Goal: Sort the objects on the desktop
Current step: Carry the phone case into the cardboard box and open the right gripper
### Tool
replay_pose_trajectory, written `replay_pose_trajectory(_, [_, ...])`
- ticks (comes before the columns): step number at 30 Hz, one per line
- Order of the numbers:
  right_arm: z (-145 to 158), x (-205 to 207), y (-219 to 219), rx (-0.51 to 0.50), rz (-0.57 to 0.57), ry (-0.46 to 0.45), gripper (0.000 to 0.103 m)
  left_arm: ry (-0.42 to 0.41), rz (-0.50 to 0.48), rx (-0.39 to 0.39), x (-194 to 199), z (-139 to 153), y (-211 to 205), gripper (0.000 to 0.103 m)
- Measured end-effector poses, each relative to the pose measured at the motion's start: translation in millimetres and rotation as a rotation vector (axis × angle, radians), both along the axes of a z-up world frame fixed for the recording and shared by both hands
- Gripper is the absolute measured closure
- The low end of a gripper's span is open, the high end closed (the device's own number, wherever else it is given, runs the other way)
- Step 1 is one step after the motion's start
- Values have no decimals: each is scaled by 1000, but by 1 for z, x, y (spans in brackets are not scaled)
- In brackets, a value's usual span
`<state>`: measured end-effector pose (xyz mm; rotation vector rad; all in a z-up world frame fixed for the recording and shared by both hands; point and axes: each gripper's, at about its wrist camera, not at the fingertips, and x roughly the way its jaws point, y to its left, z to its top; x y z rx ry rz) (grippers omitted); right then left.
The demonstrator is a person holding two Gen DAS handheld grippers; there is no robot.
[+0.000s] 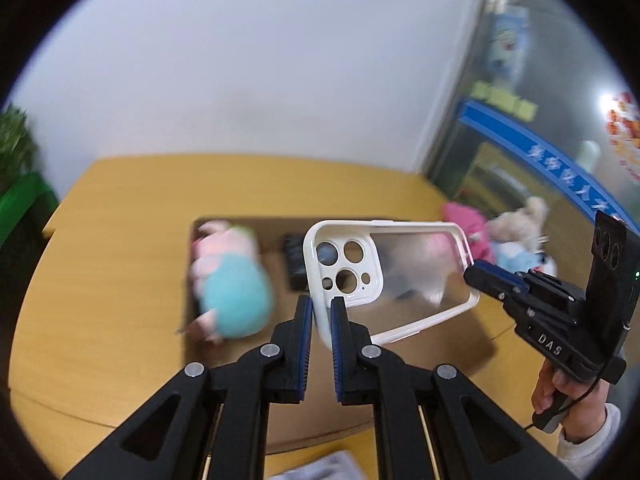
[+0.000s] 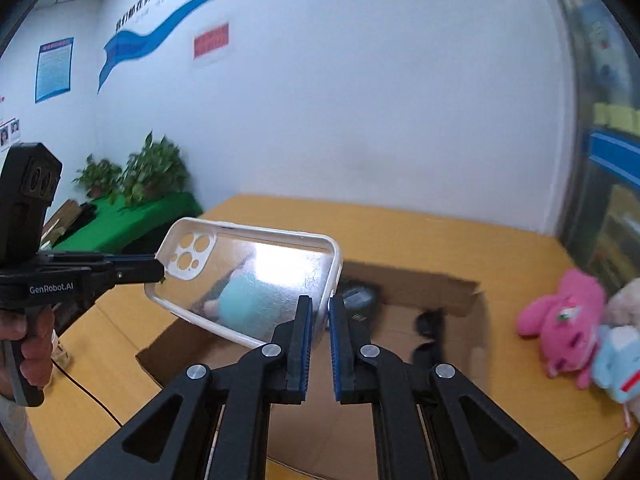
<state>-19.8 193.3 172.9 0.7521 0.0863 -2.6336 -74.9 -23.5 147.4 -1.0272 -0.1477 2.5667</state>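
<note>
Phone case [image 1: 390, 280] held in air over open cardboard box [image 2: 460, 292], left gripper [image 1: 321, 316] and right gripper [image 2: 320, 316] each pinched narrow on opposite ends; best to loose one end first, then lower flat beside the plush toy [image 1: 232, 280].

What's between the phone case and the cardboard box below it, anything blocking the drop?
Nothing visible blocks it. The phone case hangs above the open cardboard box, held at opposite ends by the left gripper and right gripper. Directly beneath lie a plush toy and dark items inside the box, so it may land on them.
</note>
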Motion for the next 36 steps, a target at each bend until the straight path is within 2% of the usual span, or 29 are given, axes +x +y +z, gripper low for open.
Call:
replay_pose_trajectory(3, [-39,-34,-25,6,36,-127,96,-72,21,-36,-15,-27,-14,95])
replay_pose_trajectory(7, [-103,-66,-40,-49,39,-325,96,-197,18,-108,-37,-73,-21,95])
replay_pose_trajectory(9, [-123,-75,-39,-72,32,-388,96,-248,20,-136,-44,-93,-22,95])
replay_pose_trajectory(13, [-157,-90,-50,-46,21,-502,96,-309,33,-215,-53,-116,-20,95])
replay_pose_trajectory(21, [-186,-97,-72,-13,56,-654,95,-439,65,-380,-59,-145,-19,95])
replay_pose_trajectory(27, [-192,-96,-82,35,63,-713,92,-466,70,-564,-58,-155,-2,94])
replay_pose_trajectory(29, [-194,-95,-87,47,80,-738,91,-473,71,-602,-58,-159,2,94])
replay_pose_trajectory(32, [-193,-94,-86,28,78,-746,81,-479,67,-574,-58,-159,0,94])
replay_pose_trajectory(34, [-185,-92,-77,-37,90,-724,67,-475,69,-545,-54,-155,-4,89])
replay_pose_trajectory(35, [-179,-90,-74,-59,94,-701,63,-451,71,-547,-48,-151,-4,83])
replay_pose_trajectory(36, [-170,-85,-67,-82,92,-664,53,-421,69,-546,-43,-146,-4,82])
